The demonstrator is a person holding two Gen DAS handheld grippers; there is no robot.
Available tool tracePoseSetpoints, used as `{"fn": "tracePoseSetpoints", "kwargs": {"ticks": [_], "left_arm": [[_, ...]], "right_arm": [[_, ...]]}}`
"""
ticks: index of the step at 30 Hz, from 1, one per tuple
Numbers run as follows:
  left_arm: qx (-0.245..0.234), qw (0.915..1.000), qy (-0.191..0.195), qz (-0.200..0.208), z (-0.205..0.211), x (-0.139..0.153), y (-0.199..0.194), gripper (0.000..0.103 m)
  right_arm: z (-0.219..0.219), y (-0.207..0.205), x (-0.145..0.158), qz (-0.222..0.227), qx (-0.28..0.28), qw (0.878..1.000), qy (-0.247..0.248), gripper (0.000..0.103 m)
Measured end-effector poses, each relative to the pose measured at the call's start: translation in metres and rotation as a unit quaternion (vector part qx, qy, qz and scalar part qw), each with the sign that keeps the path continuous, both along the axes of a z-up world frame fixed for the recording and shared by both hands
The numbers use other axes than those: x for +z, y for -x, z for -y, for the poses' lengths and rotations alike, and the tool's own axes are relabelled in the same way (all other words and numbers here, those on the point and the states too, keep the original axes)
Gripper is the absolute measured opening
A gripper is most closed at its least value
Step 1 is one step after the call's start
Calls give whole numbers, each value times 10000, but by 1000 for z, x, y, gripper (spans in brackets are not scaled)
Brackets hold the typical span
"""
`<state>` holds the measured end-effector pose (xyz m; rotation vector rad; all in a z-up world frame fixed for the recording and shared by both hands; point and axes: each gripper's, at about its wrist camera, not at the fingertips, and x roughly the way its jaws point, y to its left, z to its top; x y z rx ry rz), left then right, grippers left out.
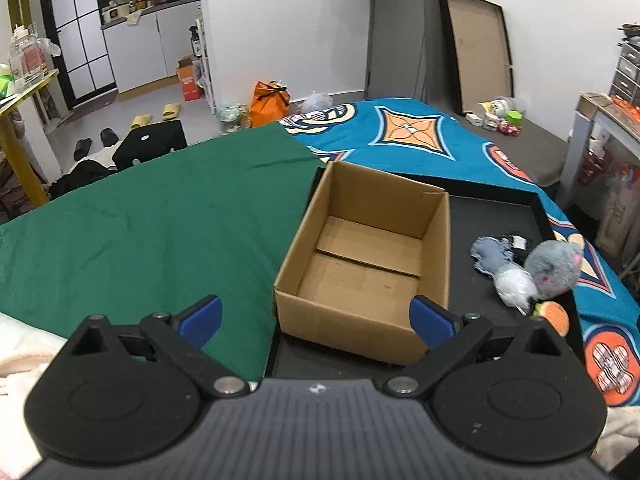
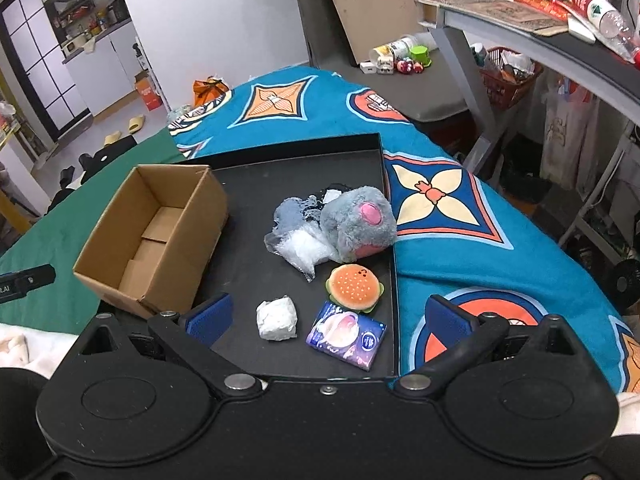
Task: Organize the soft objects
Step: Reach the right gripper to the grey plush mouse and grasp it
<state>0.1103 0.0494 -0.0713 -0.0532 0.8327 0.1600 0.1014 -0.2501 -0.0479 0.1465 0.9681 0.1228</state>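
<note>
An empty open cardboard box (image 1: 360, 264) (image 2: 156, 232) stands on the left part of a black tray (image 2: 256, 184). To its right on the tray lie a grey plush mouse (image 2: 358, 222) (image 1: 554, 268), a clear plastic bag (image 2: 304, 250), a burger plush (image 2: 354, 288) (image 1: 554, 314), a white wad (image 2: 277, 318) and a purple tissue pack (image 2: 346, 336). My left gripper (image 1: 316, 320) is open and empty in front of the box. My right gripper (image 2: 328, 320) is open and empty, above the wad and tissue pack.
The tray rests on a bed with a green cloth (image 1: 140, 224) at left and a blue patterned blanket (image 2: 460, 240) at right. A grey desk (image 2: 520, 32) stands at far right. Floor clutter and an orange bag (image 1: 270, 102) lie beyond the bed.
</note>
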Motion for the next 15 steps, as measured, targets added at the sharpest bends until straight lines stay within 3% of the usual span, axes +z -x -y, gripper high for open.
{"fn": "tracePoseSetpoints", "kwargs": {"ticks": [6,15], "left_arm": [[227,9997,54,4,-12,-11,-20,95],[526,9982,188,-211,-28,-36,-51,75]], "right_arm": [[2,-19,-13,-103,97,9998,-160,103],[1,-50,-32,-248,90,9997,13,103]]}}
